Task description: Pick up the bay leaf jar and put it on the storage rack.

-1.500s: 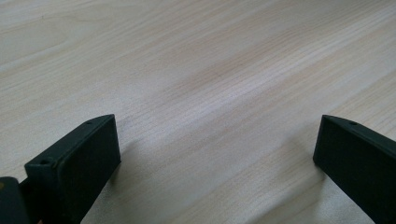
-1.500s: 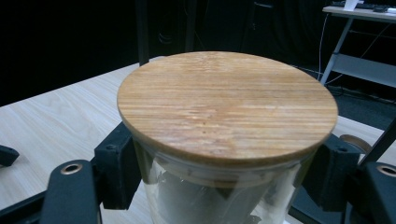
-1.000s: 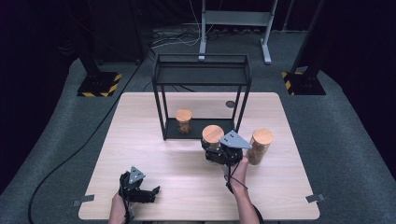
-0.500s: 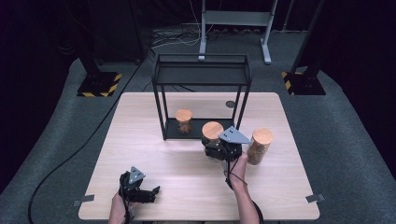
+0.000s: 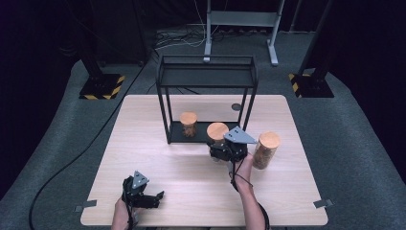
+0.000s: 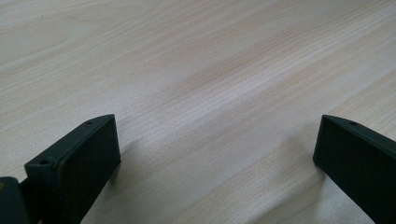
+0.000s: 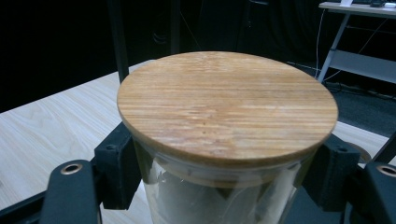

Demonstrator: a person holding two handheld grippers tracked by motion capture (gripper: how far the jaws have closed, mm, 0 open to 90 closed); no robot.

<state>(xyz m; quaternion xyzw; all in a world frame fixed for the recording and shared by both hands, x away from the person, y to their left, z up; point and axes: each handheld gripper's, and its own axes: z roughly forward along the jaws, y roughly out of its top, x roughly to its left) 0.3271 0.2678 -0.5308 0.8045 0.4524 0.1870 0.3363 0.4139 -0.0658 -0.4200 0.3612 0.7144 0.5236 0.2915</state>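
A glass jar with a round bamboo lid [image 7: 227,107] sits between the jaws of my right gripper [image 7: 224,175], which is shut on the glass just below the lid. In the high view this jar [image 5: 217,130] and the right gripper [image 5: 220,146] are at the front right corner of a black wire shelf frame [image 5: 207,76]. A second lidded jar [image 5: 188,123] stands on the frame's bottom shelf. A third jar [image 5: 265,149] stands on the table just right of the right gripper. My left gripper [image 5: 143,195] rests low near the table's front left; its jaws [image 6: 217,149] are wide open over bare wood.
The light wooden table [image 5: 143,143] has free room on its left half and along the front. A small dark disc [image 5: 235,107] lies behind the frame. Black stands and cables are on the grey floor beyond the table.
My right gripper has edged the held jar slightly toward the shelf frame. The left gripper has kept still.
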